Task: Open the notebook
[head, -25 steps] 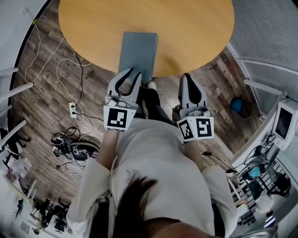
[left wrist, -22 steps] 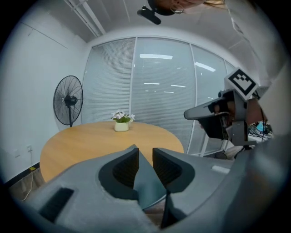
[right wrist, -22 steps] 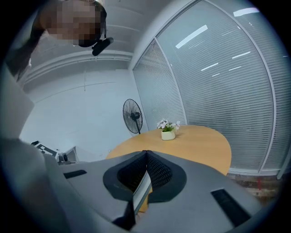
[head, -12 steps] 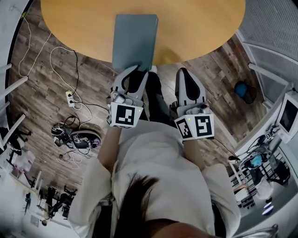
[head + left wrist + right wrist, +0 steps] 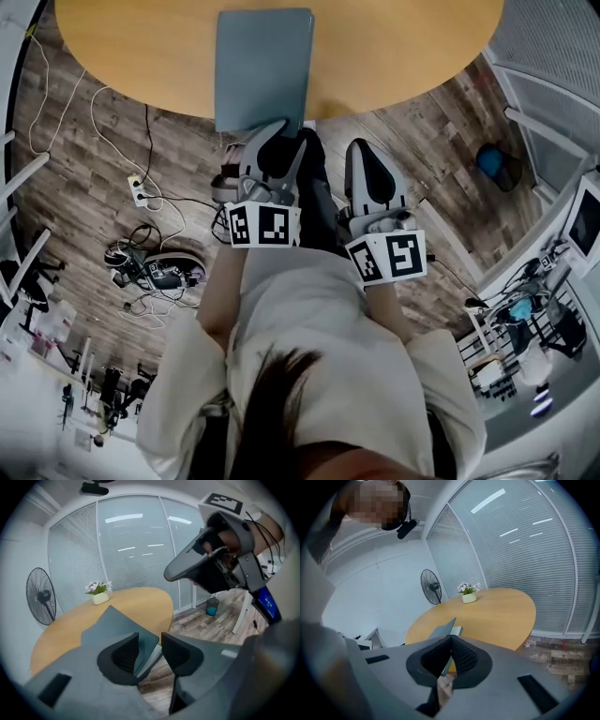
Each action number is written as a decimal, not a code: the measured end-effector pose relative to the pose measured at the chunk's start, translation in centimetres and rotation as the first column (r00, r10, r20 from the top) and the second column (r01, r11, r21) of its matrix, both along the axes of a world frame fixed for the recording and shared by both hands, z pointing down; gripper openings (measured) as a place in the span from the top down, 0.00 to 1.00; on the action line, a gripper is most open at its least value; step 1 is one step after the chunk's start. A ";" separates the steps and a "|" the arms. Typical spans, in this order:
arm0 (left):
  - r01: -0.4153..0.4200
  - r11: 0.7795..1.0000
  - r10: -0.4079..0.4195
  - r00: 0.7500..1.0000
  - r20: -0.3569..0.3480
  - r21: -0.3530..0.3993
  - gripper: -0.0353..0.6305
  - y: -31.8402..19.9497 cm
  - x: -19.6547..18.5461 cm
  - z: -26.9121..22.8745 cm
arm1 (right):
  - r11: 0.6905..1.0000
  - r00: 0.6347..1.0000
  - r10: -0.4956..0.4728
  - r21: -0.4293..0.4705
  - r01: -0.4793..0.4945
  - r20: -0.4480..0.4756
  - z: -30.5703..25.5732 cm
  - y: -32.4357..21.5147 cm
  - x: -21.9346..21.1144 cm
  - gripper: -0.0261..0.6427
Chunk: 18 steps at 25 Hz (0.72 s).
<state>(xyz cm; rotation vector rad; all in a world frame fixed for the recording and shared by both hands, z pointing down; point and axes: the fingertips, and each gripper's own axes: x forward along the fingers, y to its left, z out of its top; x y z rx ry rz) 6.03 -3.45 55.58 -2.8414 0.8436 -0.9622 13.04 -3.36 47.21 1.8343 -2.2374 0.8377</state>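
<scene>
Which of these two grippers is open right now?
The left gripper: its jaws have just been opening, and a corner of the notebook shows in the gap. The right gripper has its jaws together.

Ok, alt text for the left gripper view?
The left gripper's fingers, which have just been opening, stand apart with the near corner of a closed grey notebook showing in the gap, not gripped. The notebook lies on a round wooden table with a potted plant at its far side.

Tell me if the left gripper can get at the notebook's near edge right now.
Probably yes. The left gripper has just been opening its jaws; they stand apart, gripping nothing, and the near edge of the notebook, overhanging the table, shows in the gap between them. Nothing appears to block the way.
</scene>
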 end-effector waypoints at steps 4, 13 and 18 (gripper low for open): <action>0.011 1.000 -0.011 1.000 0.007 -0.003 0.73 -0.4 0.1 0.5 | 1.000 1.000 0.005 -0.012 -0.005 0.004 0.6 0.2 -0.2 0.96; 0.038 0.999 -0.038 0.999 0.002 -0.011 0.80 -0.1 0.1 0.0 | 1.000 1.000 0.003 -0.014 -0.003 0.013 0.8 0.6 -0.2 0.96; 0.068 0.997 -0.068 0.998 -0.013 -0.019 0.85 -0.2 0.0 -0.4 | 1.000 1.000 -0.001 -0.006 0.001 0.015 0.6 0.5 -0.3 0.96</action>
